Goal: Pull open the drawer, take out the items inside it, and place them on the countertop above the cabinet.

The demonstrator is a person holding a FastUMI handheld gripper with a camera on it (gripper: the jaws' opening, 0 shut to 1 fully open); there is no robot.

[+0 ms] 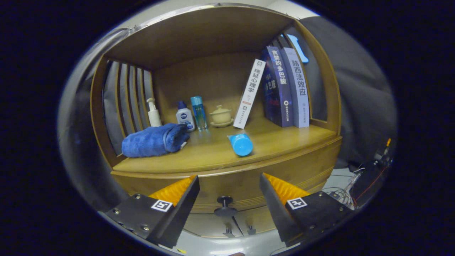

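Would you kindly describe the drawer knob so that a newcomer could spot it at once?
Start at the wooden cabinet with the open shelf of books and bottles. Below the shelf's front edge runs the curved drawer front. The knob is the small dark round peg on it, between the open gripper's jaws, the only dark fitting there.

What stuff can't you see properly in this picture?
- Drawer contents: hidden in the gripper view behind the shut drawer front, whose knob sits between the open gripper fingers.
- White pump bottle: base covered by the rolled blue towel.
- Purple book: partly blocked by the cabinet's side frame.
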